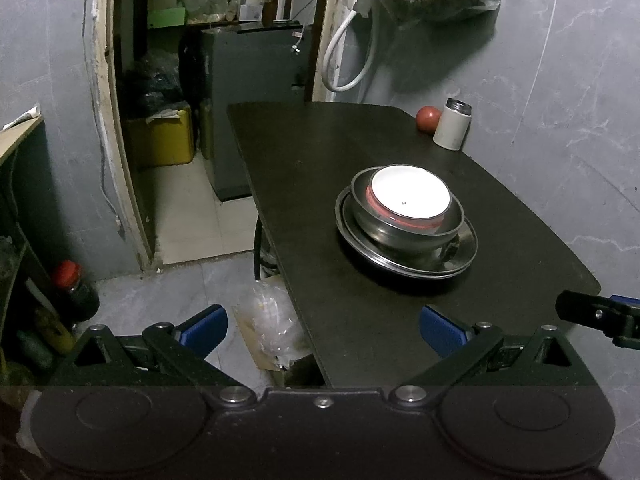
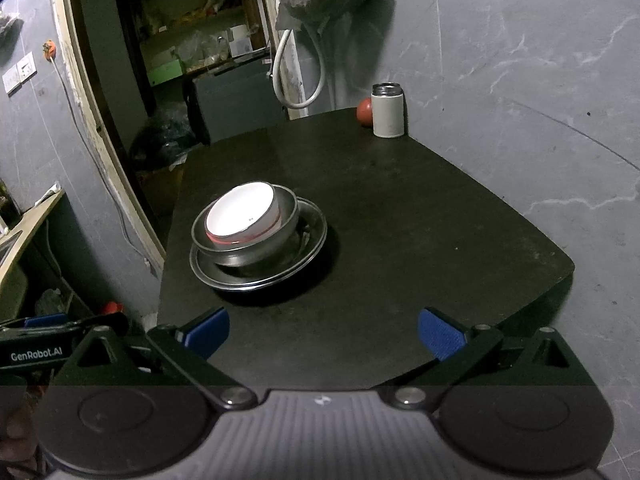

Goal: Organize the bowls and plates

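A stack stands on the dark table (image 1: pixel 320 184): a white bowl with a red band (image 1: pixel 409 197) nested in a steel bowl (image 1: pixel 404 232), which rests on steel plates (image 1: pixel 440 264). The right wrist view shows the same white bowl (image 2: pixel 240 213), steel bowl (image 2: pixel 256 254) and plates (image 2: pixel 308 236). My left gripper (image 1: pixel 322 330) hangs open over the table's near left edge, short of the stack. My right gripper (image 2: pixel 323 332) is open above the table's near edge, with the stack ahead and to its left. Both hold nothing.
A white steel-topped flask (image 1: pixel 453 123) and a red round fruit (image 1: pixel 428 119) stand at the table's far corner by the wall. A doorway, a yellow container (image 1: pixel 164 140) and a bottle with a red cap (image 1: pixel 74 290) lie to the left; a plastic bag (image 1: pixel 268 328) is on the floor.
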`<state>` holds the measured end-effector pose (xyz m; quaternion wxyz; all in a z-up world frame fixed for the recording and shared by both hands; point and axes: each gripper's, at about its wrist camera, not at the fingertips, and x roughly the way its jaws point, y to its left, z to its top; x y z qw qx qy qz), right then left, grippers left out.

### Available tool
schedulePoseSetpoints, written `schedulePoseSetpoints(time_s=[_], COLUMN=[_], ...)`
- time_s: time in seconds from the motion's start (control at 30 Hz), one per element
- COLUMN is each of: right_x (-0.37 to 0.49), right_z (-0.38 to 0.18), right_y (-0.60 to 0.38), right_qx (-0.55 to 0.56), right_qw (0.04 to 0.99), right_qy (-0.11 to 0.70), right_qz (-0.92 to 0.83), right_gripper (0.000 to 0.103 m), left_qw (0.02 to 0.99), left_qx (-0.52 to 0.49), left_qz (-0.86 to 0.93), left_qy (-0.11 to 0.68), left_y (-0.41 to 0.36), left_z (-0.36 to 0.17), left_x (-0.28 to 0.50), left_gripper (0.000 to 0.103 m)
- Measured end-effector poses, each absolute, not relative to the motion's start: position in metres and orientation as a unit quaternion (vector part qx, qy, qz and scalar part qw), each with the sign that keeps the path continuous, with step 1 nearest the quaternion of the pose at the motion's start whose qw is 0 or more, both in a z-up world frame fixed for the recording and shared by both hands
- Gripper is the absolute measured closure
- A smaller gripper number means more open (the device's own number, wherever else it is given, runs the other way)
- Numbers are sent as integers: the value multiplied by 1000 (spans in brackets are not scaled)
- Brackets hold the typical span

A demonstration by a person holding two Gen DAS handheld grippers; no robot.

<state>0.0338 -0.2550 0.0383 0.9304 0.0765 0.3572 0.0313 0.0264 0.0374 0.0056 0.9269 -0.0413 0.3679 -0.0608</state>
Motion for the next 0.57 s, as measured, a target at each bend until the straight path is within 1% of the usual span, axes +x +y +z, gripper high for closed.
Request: schedulePoseSetpoints(time_s=[0.57], right_x=[45], right_z=[36], right_y=[-254], right_qx=[75], right_qw=[926], right_qy=[369], right_qz=[34], right_gripper=[0], left_qw=[923], left_qx=[-40], left_qz=[-66], left_qy=[378], left_y=[36], left_z=[1], left_x=[37], left_gripper=[1])
